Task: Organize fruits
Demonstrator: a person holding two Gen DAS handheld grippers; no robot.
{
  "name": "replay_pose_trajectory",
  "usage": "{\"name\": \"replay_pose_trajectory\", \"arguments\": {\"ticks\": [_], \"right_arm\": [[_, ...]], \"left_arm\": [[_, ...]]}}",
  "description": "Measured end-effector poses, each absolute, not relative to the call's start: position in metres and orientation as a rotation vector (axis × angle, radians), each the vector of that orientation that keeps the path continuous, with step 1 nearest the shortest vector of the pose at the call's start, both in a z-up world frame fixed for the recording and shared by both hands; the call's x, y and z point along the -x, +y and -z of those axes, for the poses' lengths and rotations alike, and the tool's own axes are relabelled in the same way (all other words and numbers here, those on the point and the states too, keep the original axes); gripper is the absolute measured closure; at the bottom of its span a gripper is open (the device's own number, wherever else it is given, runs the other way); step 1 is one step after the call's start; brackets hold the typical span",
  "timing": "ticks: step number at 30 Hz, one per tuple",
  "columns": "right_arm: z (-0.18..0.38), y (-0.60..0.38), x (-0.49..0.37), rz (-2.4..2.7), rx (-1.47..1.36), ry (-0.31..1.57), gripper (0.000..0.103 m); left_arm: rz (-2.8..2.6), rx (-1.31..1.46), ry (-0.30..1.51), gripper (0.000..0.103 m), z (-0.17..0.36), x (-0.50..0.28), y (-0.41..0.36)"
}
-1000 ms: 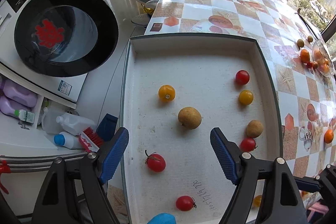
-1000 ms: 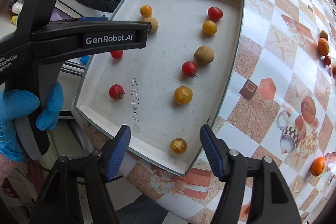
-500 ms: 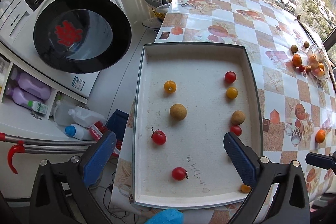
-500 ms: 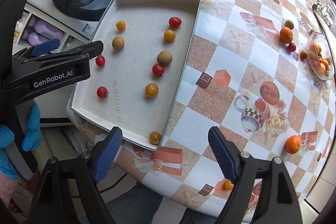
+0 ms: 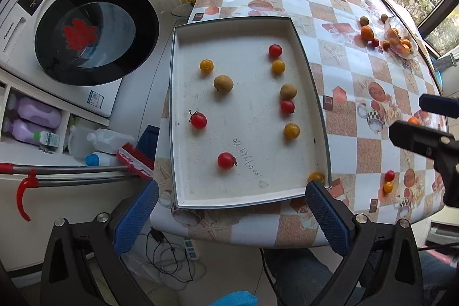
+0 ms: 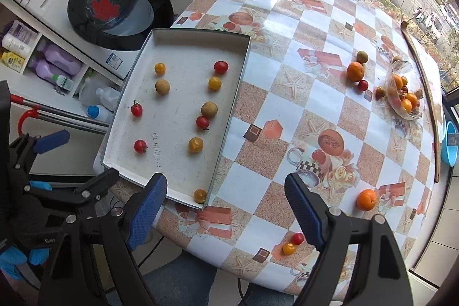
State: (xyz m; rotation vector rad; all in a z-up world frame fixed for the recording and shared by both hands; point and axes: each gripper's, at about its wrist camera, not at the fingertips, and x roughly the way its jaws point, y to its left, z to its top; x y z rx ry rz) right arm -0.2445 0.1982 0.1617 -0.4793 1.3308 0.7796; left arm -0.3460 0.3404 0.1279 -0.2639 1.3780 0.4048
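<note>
A white tray [image 5: 246,198] [image 6: 178,35] at the table's left end holds several red and yellow cherry tomatoes and two brown longans [image 5: 223,83] [image 6: 209,109]. A clear bowl of fruit [image 5: 400,40] [image 6: 404,98] stands at the far right. Loose oranges [image 6: 366,199] [image 6: 355,71] and a red and yellow tomato pair [image 6: 293,243] [image 5: 388,181] lie on the tablecloth. My left gripper [image 5: 229,217] is open and empty, hovering off the table's near edge below the tray. My right gripper [image 6: 223,208] is open and empty above the near edge, right of the tray's corner.
A washing machine [image 5: 94,33] stands left of the table, with bottles [image 5: 37,116] and a red brush [image 5: 134,159] on shelves below. Cables and a power strip [image 5: 190,247] lie on the floor. A blue bowl [image 6: 449,144] sits at the table's far right edge.
Both grippers have pulled back and up from the tray toward the near table edge. More of the table and floor shows. The fruit has not moved.
</note>
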Motion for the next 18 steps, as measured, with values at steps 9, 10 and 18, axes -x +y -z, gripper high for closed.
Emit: {"name": "replay_pose_trajectory", "arguments": {"ticks": [9, 10, 18], "right_arm": [[-0.174, 0.202, 0.245, -0.779, 0.533, 1.287, 0.016], [-0.176, 0.203, 0.246, -0.783, 0.543, 1.278, 0.016], [-0.175, 0.212, 0.253, -0.812, 0.616, 1.254, 0.016]], "left_arm": [[-0.409, 0.265, 1.376, 0.000, -0.136, 0.355, 0.323], [-0.418, 0.266, 1.371, 0.000, -0.137, 0.355, 0.324], [-0.471, 0.299, 1.343, 0.000, -0.143, 0.363, 0.328]]}}
